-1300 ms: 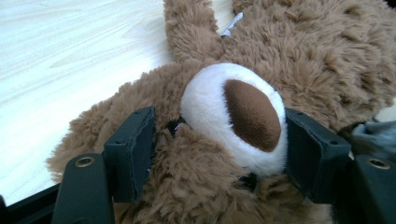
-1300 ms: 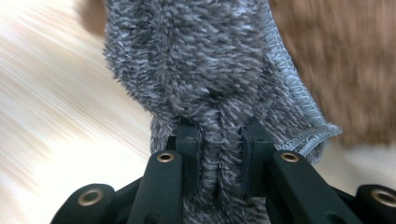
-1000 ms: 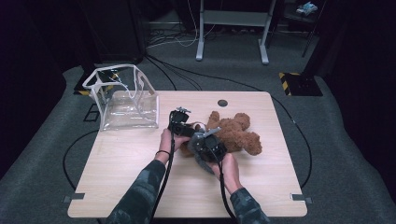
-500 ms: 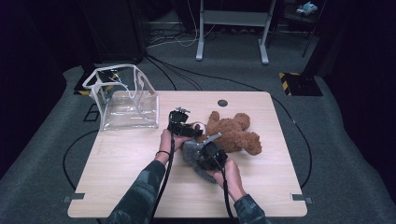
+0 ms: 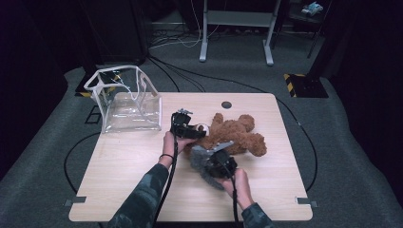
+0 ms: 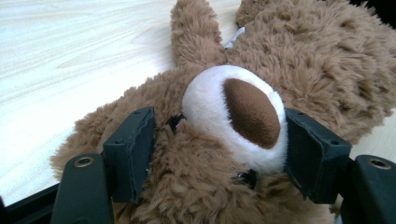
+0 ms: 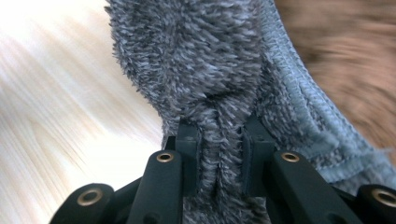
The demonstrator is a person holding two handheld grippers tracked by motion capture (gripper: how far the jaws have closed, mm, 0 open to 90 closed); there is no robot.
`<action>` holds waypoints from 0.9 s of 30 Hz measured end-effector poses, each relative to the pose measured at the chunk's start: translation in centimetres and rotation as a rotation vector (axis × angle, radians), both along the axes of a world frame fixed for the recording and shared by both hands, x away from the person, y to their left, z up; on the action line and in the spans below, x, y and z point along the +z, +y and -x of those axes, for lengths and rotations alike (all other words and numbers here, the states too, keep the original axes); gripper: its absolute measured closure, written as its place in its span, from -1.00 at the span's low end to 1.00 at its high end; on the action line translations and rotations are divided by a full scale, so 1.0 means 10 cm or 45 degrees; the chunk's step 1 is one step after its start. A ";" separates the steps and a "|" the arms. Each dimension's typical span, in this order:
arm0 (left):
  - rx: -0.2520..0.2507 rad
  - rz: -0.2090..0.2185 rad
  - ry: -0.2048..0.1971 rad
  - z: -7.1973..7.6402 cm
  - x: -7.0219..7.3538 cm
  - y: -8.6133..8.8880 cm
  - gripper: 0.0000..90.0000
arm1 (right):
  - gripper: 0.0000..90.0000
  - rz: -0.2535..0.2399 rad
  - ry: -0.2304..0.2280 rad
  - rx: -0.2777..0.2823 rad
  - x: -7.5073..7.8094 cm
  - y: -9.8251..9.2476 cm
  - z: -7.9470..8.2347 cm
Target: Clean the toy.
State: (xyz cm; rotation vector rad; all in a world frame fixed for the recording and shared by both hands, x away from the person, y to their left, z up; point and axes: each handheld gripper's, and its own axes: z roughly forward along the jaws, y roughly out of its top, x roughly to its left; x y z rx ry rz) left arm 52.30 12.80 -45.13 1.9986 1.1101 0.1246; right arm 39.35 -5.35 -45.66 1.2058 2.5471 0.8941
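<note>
Left claw (image 6: 217, 154) grips the bear's (image 5: 237, 133) head near the bench's (image 5: 123, 190) middle; right claw (image 7: 219, 158) pinches grey cloth (image 5: 204, 164) just toward the near edge

No words, numbers or signs can be read on anything here, not even on the teddy bear's (image 6: 289, 74) little tag.

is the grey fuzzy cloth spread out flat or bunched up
Bunched up. The right gripper pinches a fold of the grey cloth between its jaws, and it sits crumpled beside the teddy bear.
</note>
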 end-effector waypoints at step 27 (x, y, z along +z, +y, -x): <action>0.015 -0.018 -0.083 0.14 0.09 -0.04 -0.49 | 0.61 0.166 0.055 -0.642 -0.19 -1.70 -0.04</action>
